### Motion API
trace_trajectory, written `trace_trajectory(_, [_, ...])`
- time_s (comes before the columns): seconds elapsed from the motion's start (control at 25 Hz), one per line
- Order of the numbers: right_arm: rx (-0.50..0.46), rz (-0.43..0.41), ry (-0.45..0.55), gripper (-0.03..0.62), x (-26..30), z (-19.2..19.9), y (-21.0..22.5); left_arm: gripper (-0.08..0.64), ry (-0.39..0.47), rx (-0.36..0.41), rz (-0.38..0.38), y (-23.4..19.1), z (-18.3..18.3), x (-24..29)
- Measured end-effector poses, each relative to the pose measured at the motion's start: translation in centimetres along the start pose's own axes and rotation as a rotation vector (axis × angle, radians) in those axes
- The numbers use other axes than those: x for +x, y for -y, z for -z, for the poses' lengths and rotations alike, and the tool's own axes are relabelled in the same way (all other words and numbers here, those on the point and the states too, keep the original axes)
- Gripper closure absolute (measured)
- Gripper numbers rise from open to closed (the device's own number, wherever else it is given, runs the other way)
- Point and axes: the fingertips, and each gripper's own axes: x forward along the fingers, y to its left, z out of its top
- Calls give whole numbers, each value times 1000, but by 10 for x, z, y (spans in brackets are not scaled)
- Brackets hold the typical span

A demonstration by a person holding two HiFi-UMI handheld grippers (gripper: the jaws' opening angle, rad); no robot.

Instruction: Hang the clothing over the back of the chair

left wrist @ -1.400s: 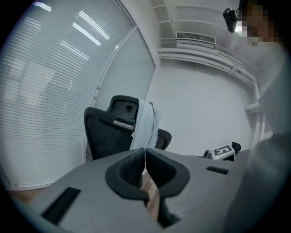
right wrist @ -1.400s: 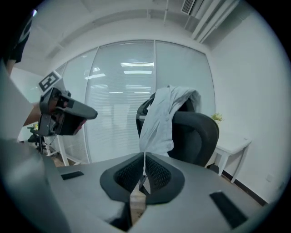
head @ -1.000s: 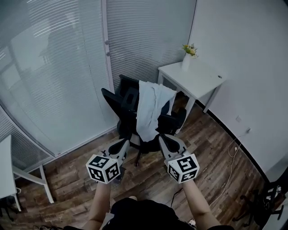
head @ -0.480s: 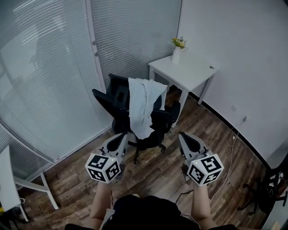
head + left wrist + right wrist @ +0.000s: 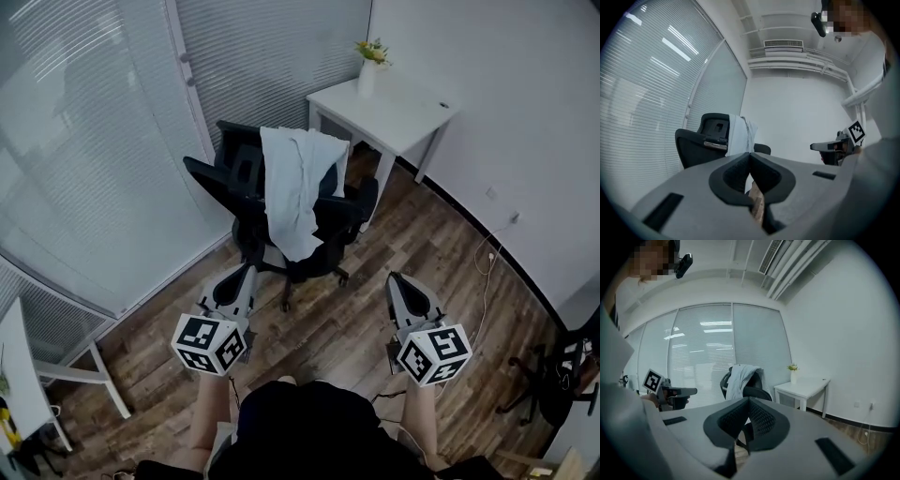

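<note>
Clothing (image 5: 292,183) is draped over the back of the chair (image 5: 240,161), top edge across the backrest, long end hanging down the front toward the seat. It lay the same way a sec ago, no slip.

What changed: both tongs backed off. A sec ago they were right at the chair, approx touching the cloth's lower edge. Now the left gripper (image 5: 238,274) and right gripper (image 5: 401,281) sit well apart from it w/ bare wood floor (image 5: 323,323) between. The right one also swung out to the side, so the pair is wider apart than before.

Both tongs are pinched closed, tips meeting, nothing between them. Each gripper view shows only floor in the small gap behind the tips.

Meaning for the task: hang looks done, imo. Cloth is released, stays put on its own, and the person seems to be stepping back. Only worry is the hang looks lopsided, more cloth in front, so it could slide if the chair swivels. White table (image 5: 403,101) by the wall is not involved.
</note>
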Motion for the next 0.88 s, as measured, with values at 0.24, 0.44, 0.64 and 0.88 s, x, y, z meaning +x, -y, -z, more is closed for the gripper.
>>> trace_trajectory(0.24, [17,12,-59,565,3,24,3,551,-15,-16,0,-2,12,-2])
trace_trajectory(0.44, [26,19,-75,565,8,31,5,551,-19,-25,-8,-4,16,-3])
trace_trajectory(0.64, [27,24,-87,565,12,35,5,551,-11,-56,4,-6,17,-6])
trace_trajectory(0.88, [12,12,-90,565,16,34,-1,551,-19,-59,-5,-9,21,-8])
